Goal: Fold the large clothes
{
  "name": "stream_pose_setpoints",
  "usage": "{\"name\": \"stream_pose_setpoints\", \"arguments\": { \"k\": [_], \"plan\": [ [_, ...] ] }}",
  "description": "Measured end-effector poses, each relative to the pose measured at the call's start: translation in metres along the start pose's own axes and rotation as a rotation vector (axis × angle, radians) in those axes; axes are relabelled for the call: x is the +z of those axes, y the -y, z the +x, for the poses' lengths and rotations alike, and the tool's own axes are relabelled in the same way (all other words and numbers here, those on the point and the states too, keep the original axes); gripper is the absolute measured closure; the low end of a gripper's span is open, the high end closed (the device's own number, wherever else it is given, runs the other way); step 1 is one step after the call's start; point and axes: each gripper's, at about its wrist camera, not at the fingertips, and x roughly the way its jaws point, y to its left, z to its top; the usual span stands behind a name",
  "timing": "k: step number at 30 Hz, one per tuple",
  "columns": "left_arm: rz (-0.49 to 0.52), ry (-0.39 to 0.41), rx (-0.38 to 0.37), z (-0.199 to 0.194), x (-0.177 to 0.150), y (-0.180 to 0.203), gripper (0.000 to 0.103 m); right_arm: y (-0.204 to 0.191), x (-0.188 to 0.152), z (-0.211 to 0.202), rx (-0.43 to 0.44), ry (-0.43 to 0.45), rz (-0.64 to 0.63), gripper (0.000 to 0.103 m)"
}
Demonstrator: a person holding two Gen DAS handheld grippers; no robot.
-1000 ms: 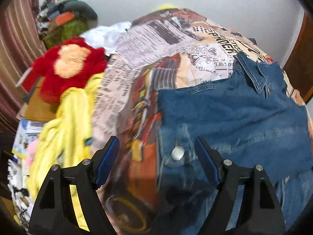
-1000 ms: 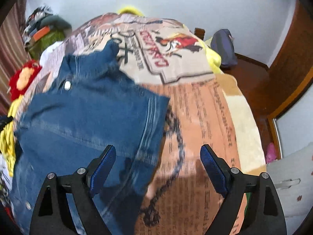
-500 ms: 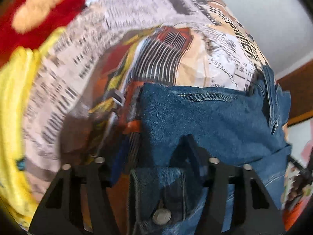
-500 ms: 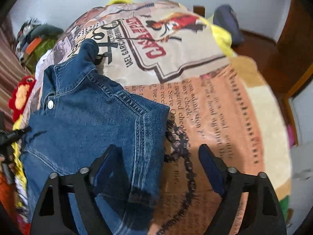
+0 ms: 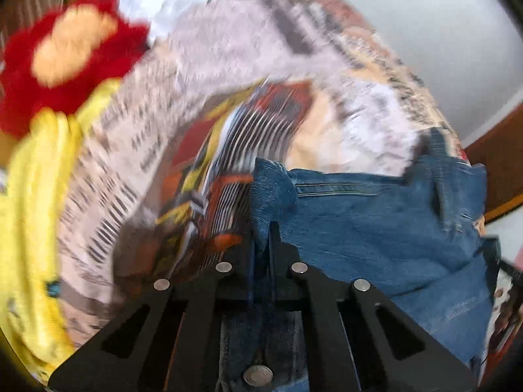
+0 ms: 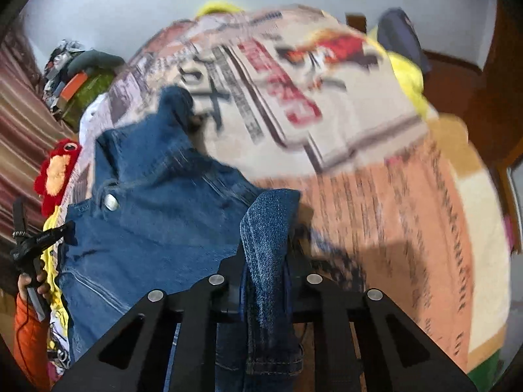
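Note:
A blue denim jacket [image 5: 385, 225] lies on a printed bedspread [image 5: 235, 75]. In the left wrist view my left gripper [image 5: 261, 245] is shut on the jacket's left edge, with denim bunched between the jaws. In the right wrist view the jacket [image 6: 153, 215] spreads to the left, its collar and a metal button [image 6: 110, 202] showing. My right gripper [image 6: 266, 261] is shut on a fold of the jacket's right edge, which stands up between the jaws. The left gripper [image 6: 42, 238] also shows at the far left of that view.
A red plush toy [image 5: 62, 52] and a yellow cloth [image 5: 36, 215] lie left of the jacket. A pile of clutter [image 6: 75, 78] sits at the back left. A dark bag [image 6: 400, 36] and wooden floor [image 6: 457, 85] are beyond the bed's right side.
Both grippers went from wide open over the jacket's edges to shut on the denim. The pinched edges now rise off the bedspread.

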Motion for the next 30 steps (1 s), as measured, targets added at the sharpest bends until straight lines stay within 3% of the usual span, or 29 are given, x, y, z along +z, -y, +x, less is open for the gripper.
{"name": "stream_pose_setpoints", "arguments": {
  "k": [3,10,12,18,21,24,30],
  "plan": [
    [0.036,0.077,-0.012,-0.031,0.004,0.009,0.099,-0.018,0.017,-0.014,-0.021,0.036,-0.072,0.09],
    [0.073,0.314,0.061,-0.11,0.023,0.01,0.103,-0.057,0.063,-0.034,-0.022,0.108,-0.157,0.09],
    [0.096,0.349,0.068,-0.12,0.035,0.01,0.103,-0.066,0.077,-0.036,-0.017,0.128,-0.167,0.09],
    [0.11,0.226,0.067,-0.088,0.052,-0.001,0.103,-0.076,0.099,-0.009,-0.078,0.132,-0.191,0.09],
    [0.112,0.173,0.093,-0.064,0.041,-0.003,0.103,-0.062,0.102,0.016,-0.119,0.099,-0.18,0.09],
    [0.114,0.057,0.072,-0.026,0.032,-0.005,0.102,-0.039,0.101,0.041,-0.149,0.055,-0.141,0.09],
    [0.096,-0.074,0.094,0.026,0.017,-0.012,0.102,-0.012,0.087,0.071,-0.146,0.022,-0.131,0.089]
  ]
}}
